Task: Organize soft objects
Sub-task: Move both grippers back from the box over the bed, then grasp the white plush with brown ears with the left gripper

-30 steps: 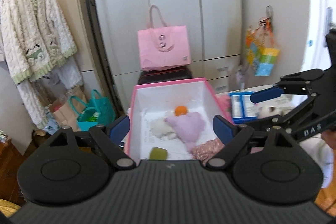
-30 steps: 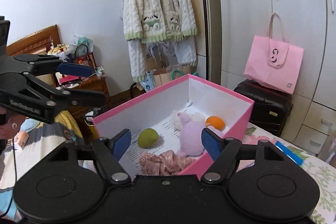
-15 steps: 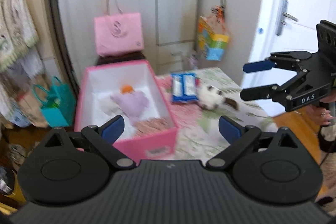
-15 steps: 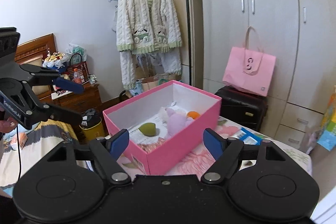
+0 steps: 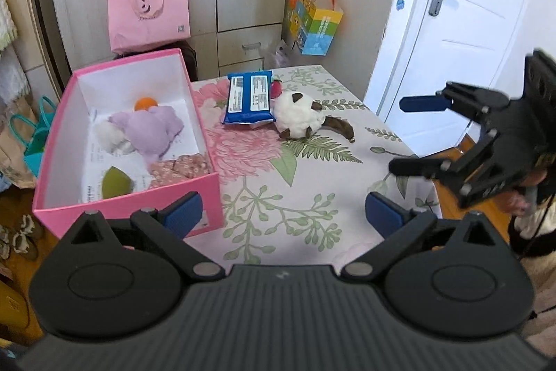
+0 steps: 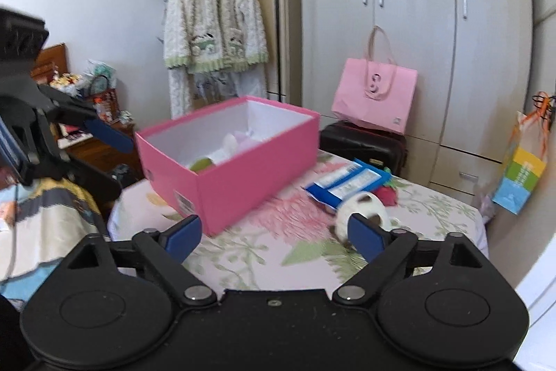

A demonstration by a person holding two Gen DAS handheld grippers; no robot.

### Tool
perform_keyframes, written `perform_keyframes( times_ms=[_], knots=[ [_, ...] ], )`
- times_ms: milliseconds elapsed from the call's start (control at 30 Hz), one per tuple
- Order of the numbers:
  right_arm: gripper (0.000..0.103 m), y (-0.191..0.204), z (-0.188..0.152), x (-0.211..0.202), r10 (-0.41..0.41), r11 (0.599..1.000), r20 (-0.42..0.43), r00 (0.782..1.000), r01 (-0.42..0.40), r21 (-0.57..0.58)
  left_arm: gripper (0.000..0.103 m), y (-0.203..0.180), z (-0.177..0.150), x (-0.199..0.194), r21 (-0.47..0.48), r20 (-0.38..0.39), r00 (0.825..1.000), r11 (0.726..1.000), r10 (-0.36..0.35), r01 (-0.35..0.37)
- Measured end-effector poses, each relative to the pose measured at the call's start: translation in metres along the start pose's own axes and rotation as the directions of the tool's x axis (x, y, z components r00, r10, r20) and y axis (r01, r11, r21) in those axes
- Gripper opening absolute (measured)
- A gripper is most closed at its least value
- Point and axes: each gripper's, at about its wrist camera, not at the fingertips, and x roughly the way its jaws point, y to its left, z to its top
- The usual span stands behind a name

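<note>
A pink box [image 5: 121, 207] stands on the left of the floral table [image 5: 305, 197]. In it lie a purple plush [image 5: 149, 127], an orange ball [image 5: 146, 102], a white plush [image 5: 111, 136], a green piece [image 5: 114, 185] and a pink floral cloth [image 5: 180, 167]. A white-and-brown plush [image 5: 299, 119] lies on the table right of the box, beside a blue packet [image 5: 248, 96]. My left gripper [image 5: 283, 214] hovers over the table's near part, jaws opening, nothing between them. My right gripper [image 5: 399, 135] is at the table's right edge, jaws opening and empty; in its own view [image 6: 274, 237] the plush [image 6: 361, 207] lies just behind its right finger.
A pink tote bag [image 5: 149, 13] sits on a black case behind the box, before grey wardrobes. A colourful bag [image 5: 316, 23] hangs by the white door [image 5: 469, 23]. A cardigan [image 6: 212, 30] hangs on a rail, and a bed [image 6: 45, 225] lies left of the table.
Both grippers drew back from the pink box and swung right, so the plush and blue packet on the table came into view. Both sets of jaws widened.
</note>
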Motion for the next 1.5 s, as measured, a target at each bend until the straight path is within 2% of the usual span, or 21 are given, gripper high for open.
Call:
perform_keyframes(
  times_ms=[167, 233, 333, 400, 467, 567, 633, 733, 867, 1033, 1233, 1333, 1500],
  knots=[
    [0.099, -0.023, -0.023, 0.028, -0.085, 0.996, 0.006, 0.996, 0.085, -0.004, 0.102, -0.011, 0.006, 0.026, 0.038, 0.009, 1.000, 0.999, 0.013, -0.013],
    [0.099, -0.031, -0.029, 0.033, -0.085, 0.996, 0.037, 0.996, 0.085, 0.004, 0.102, -0.018, 0.008, 0.037, 0.072, 0.015, 1.000, 0.997, 0.024, -0.025],
    [0.099, -0.044, -0.037, 0.041, -0.070, 0.998, 0.081, 0.994, 0.069, 0.013, 0.102, -0.026, 0.012, 0.053, 0.099, 0.028, 1.000, 0.995, 0.005, -0.007],
    [0.099, -0.051, -0.043, 0.057, -0.054, 0.998, 0.014, 0.998, 0.054, -0.027, 0.102, -0.030, 0.015, 0.066, 0.102, 0.042, 0.999, 0.995, -0.002, -0.002],
    [0.099, -0.056, -0.048, 0.070, -0.087, 0.996, -0.028, 0.996, 0.087, -0.027, 0.102, -0.033, 0.018, 0.077, 0.104, 0.058, 0.998, 0.995, -0.010, 0.004],
    [0.098, -0.064, -0.052, 0.079, -0.045, 0.999, -0.028, 0.999, 0.045, 0.008, 0.101, -0.036, 0.021, 0.098, 0.098, 0.075, 0.997, 0.995, -0.010, 0.003],
    [0.098, -0.064, -0.052, 0.085, -0.058, 0.998, -0.018, 0.998, 0.058, 0.006, 0.101, -0.035, 0.024, 0.111, 0.091, 0.080, 0.997, 0.996, -0.014, 0.006],
    [0.098, -0.063, -0.052, 0.094, -0.099, 0.995, -0.008, 0.995, 0.099, -0.032, 0.099, -0.031, 0.028, 0.134, 0.035, 0.072, 0.997, 0.999, -0.033, 0.031],
    [0.097, -0.078, -0.047, 0.113, -0.050, 0.999, -0.039, 0.998, 0.050, 0.008, 0.098, -0.026, 0.031, 0.163, -0.036, 0.077, 0.995, 0.997, -0.063, 0.066],
    [0.097, -0.090, -0.043, 0.136, -0.036, 0.999, -0.075, 0.997, 0.038, 0.032, 0.095, -0.015, 0.039, 0.190, -0.115, 0.114, 0.991, 0.990, -0.068, 0.081],
    [0.096, -0.109, -0.041, 0.160, 0.001, 0.997, -0.096, 0.995, 0.007, 0.082, 0.084, 0.000, 0.049, 0.223, -0.228, 0.125, 0.988, 0.966, -0.093, 0.120],
    [0.096, -0.120, -0.039, 0.169, 0.027, 0.990, -0.114, 0.993, -0.010, 0.143, 0.080, 0.006, 0.049, 0.238, -0.269, 0.125, 0.987, 0.954, -0.100, 0.131],
    [0.096, -0.140, -0.040, 0.179, 0.107, 0.951, -0.107, 0.988, -0.071, 0.302, 0.079, 0.012, 0.047, 0.254, -0.313, 0.146, 0.984, 0.940, -0.097, 0.139]
  ],
)
